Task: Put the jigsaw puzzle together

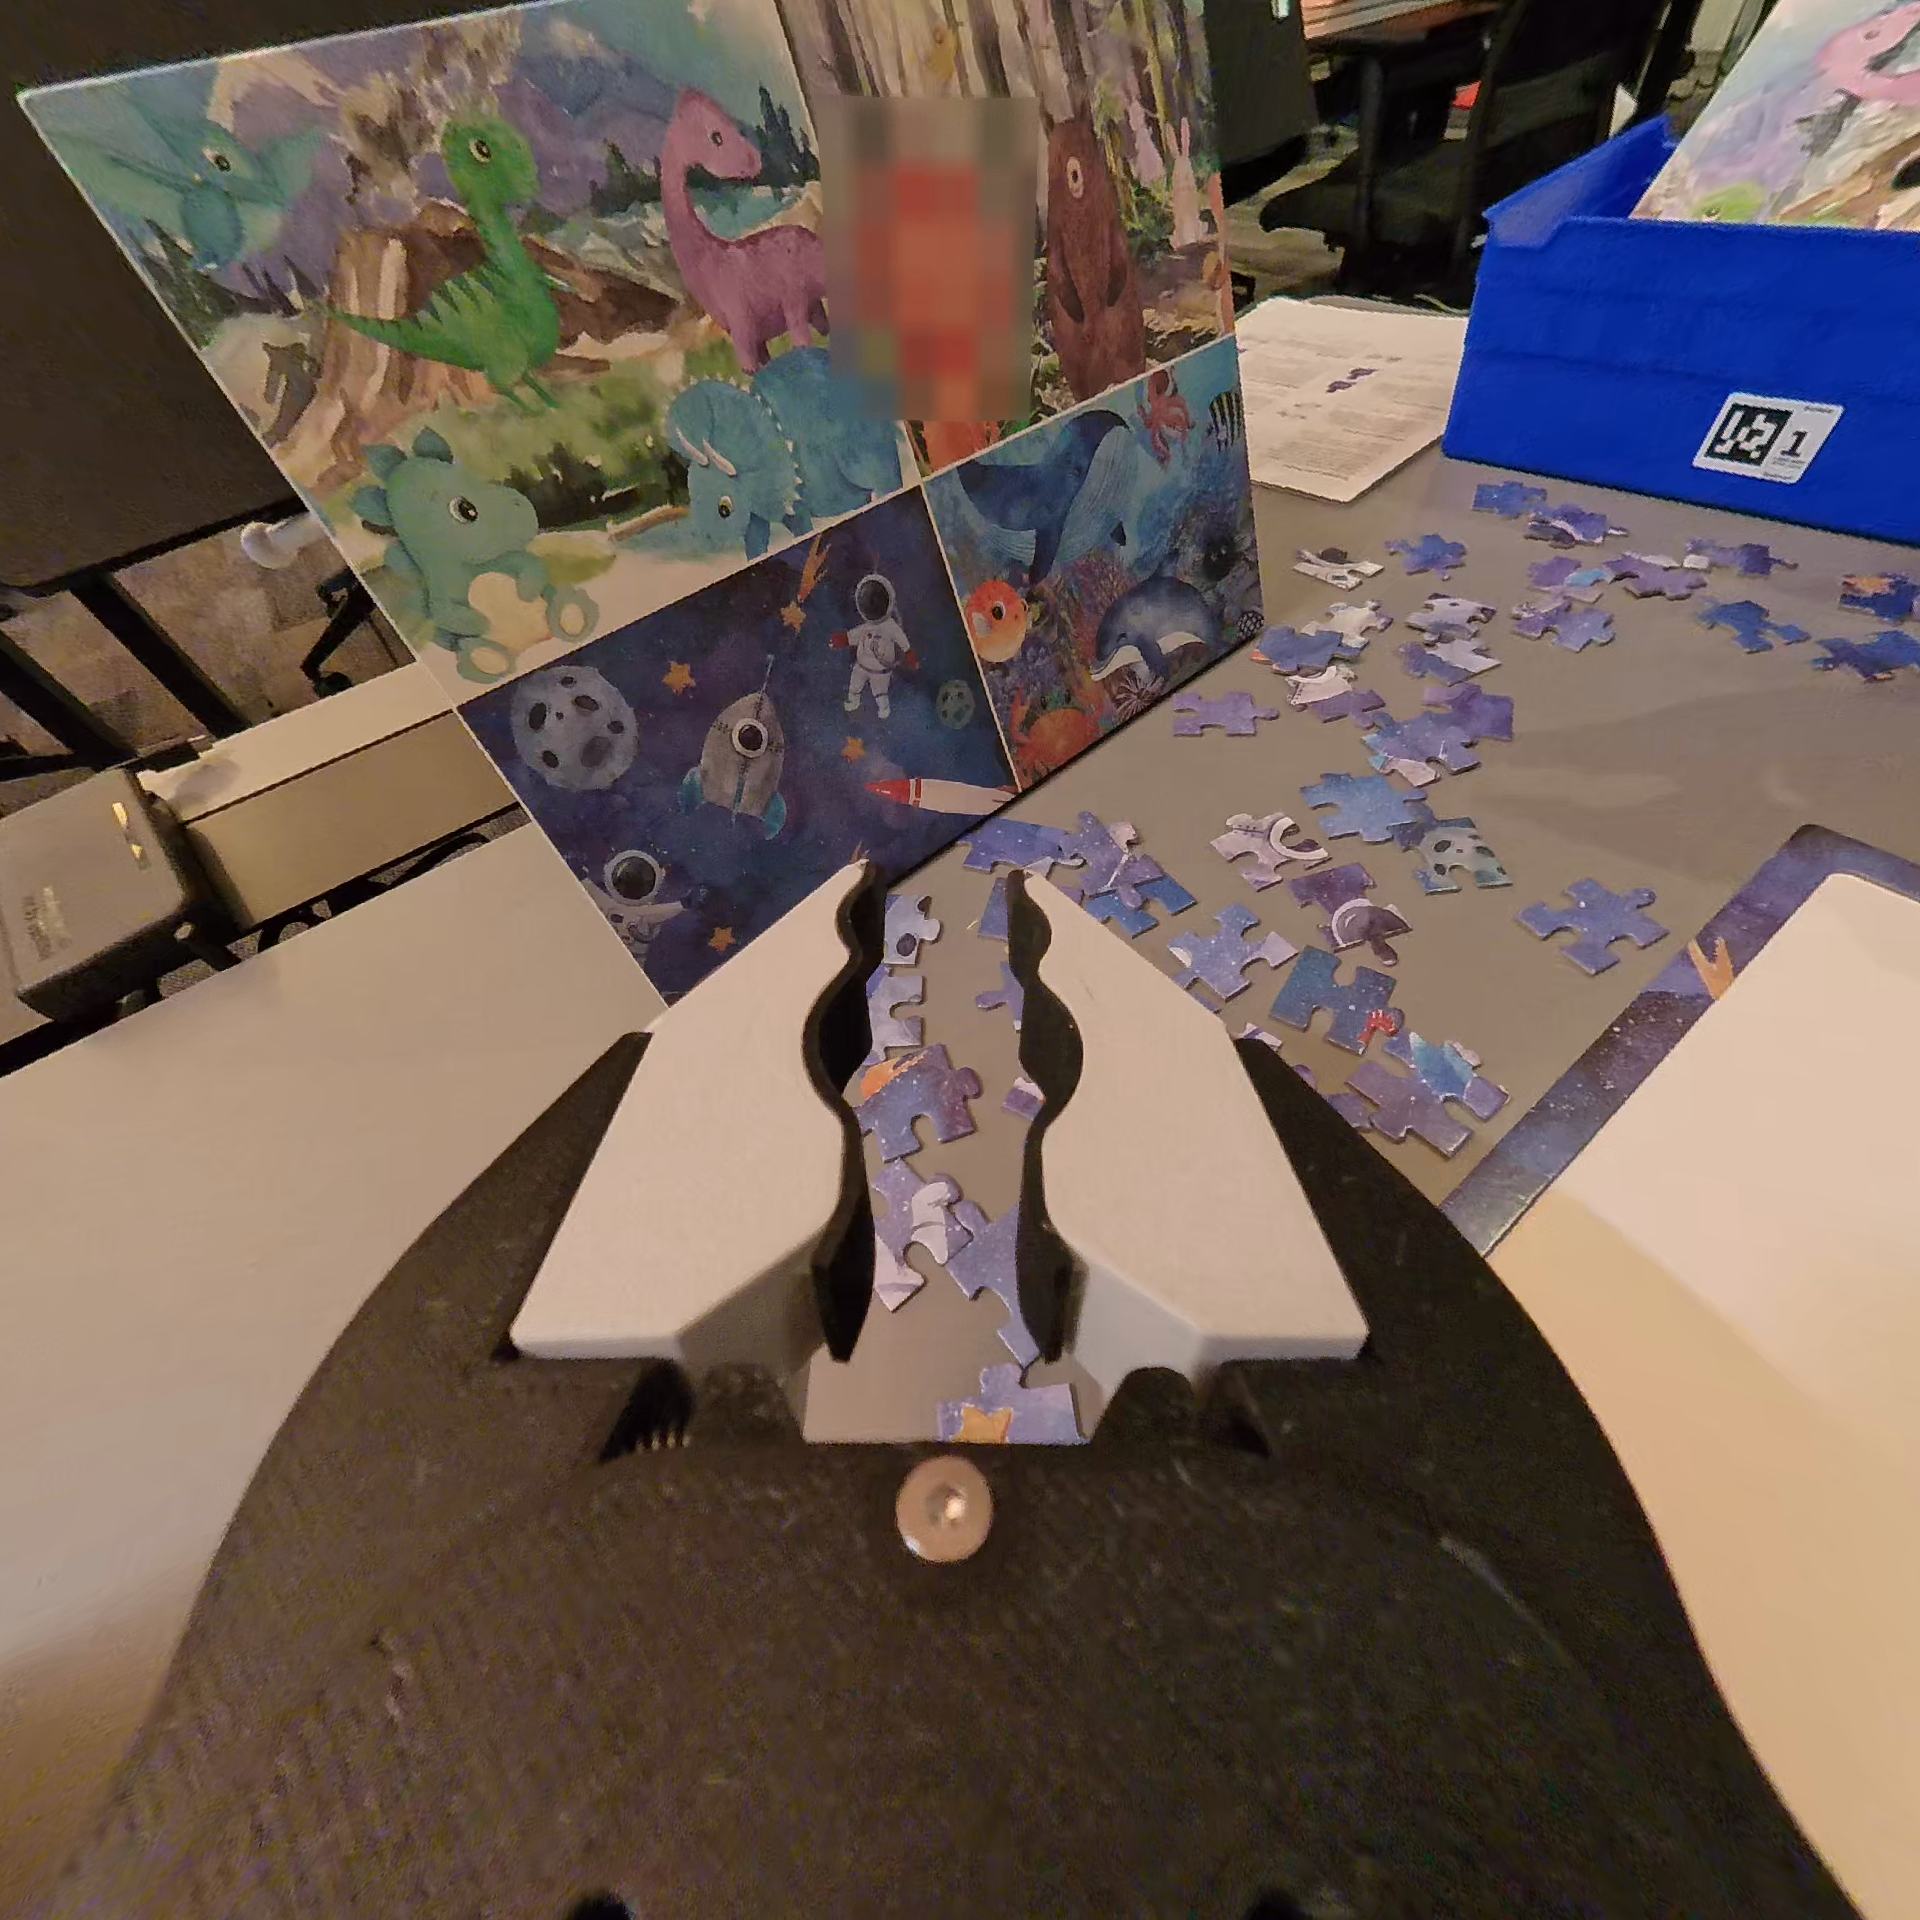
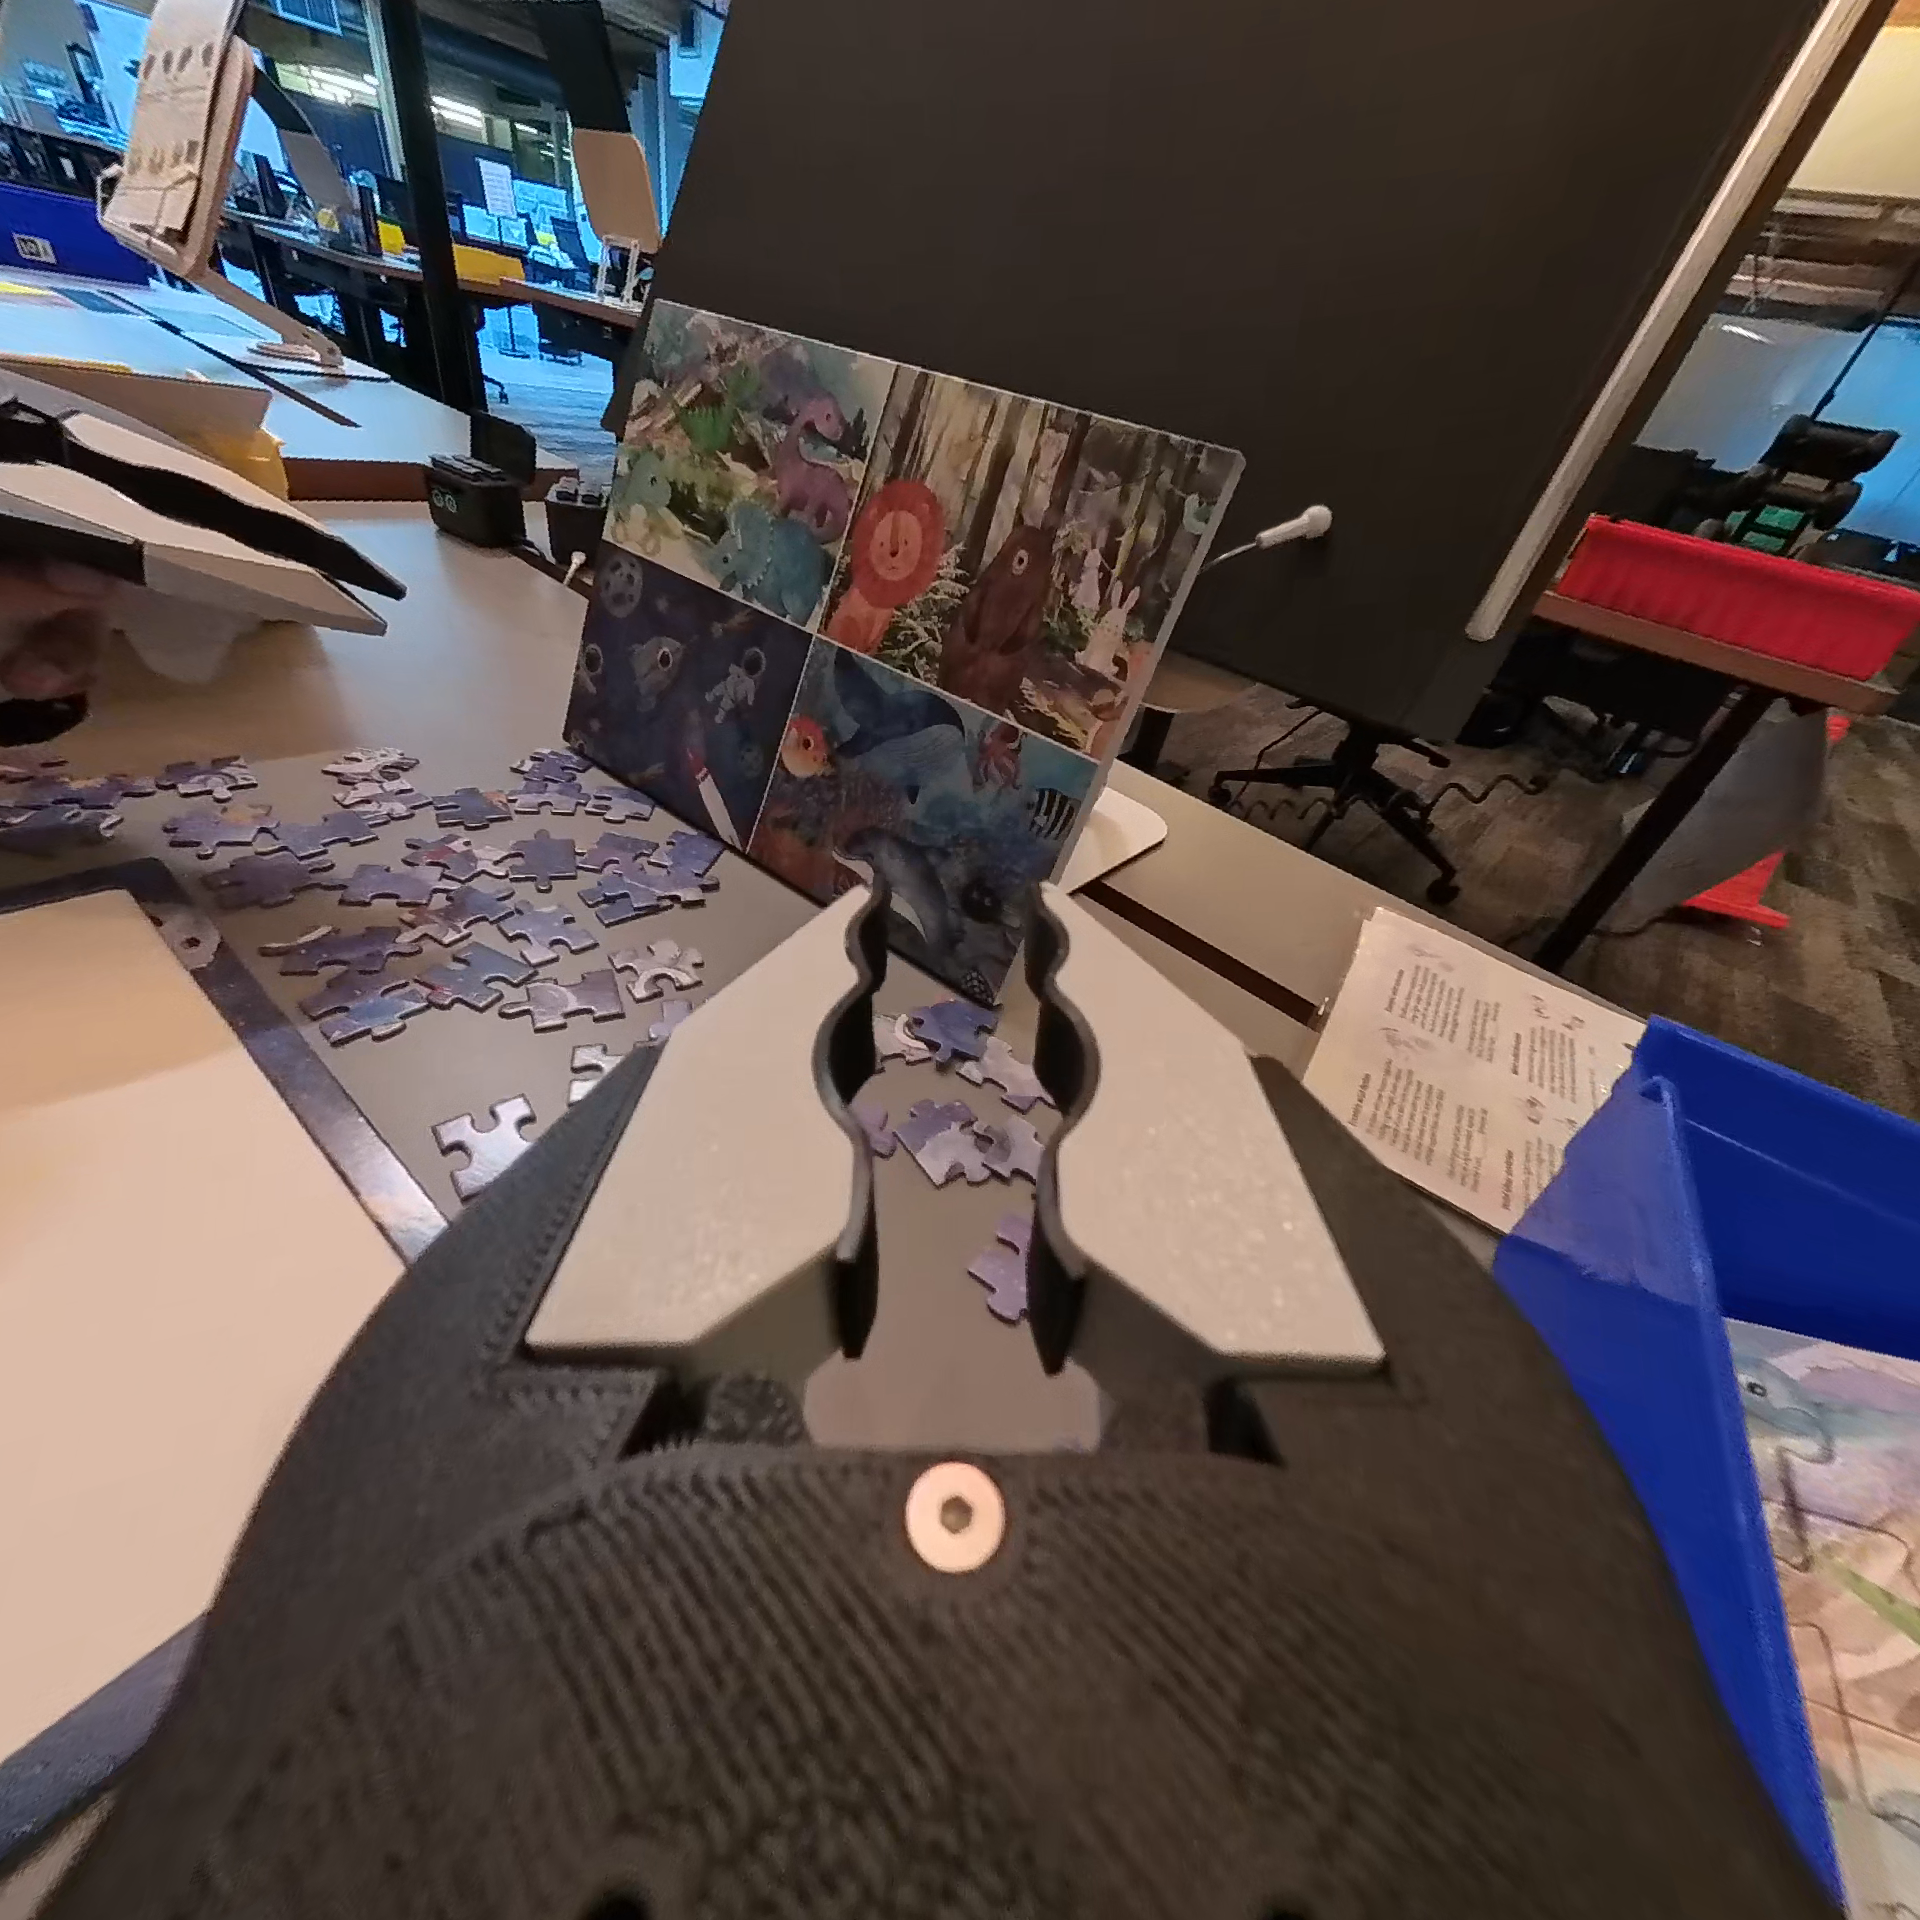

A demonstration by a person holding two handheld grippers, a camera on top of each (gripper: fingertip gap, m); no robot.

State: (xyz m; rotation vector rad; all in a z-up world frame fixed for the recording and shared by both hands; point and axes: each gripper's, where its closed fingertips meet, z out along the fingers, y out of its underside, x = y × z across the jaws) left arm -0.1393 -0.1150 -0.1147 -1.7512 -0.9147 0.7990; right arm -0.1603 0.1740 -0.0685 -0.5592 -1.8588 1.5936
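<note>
Several loose blue and purple puzzle pieces lie scattered on the grey mat. A puzzle frame with a dark blue border and a blank white middle lies to their right. My left gripper is open and empty, hovering over the pieces at the left end of the scatter. My right gripper is open and empty above a few pieces at the right end of the scatter. The frame's border lies to its left. The left gripper also shows far left in the right wrist view.
A picture board with four sample scenes stands propped behind the pieces; it also shows in the right wrist view. A blue bin holding another puzzle board sits at the right, with a printed sheet beside it. The left gripper's tips are roughly 30 cm from the right gripper's. The scatter is closer to my left gripper, around 15 cm from its tips; the right tips are 25 cm off.
</note>
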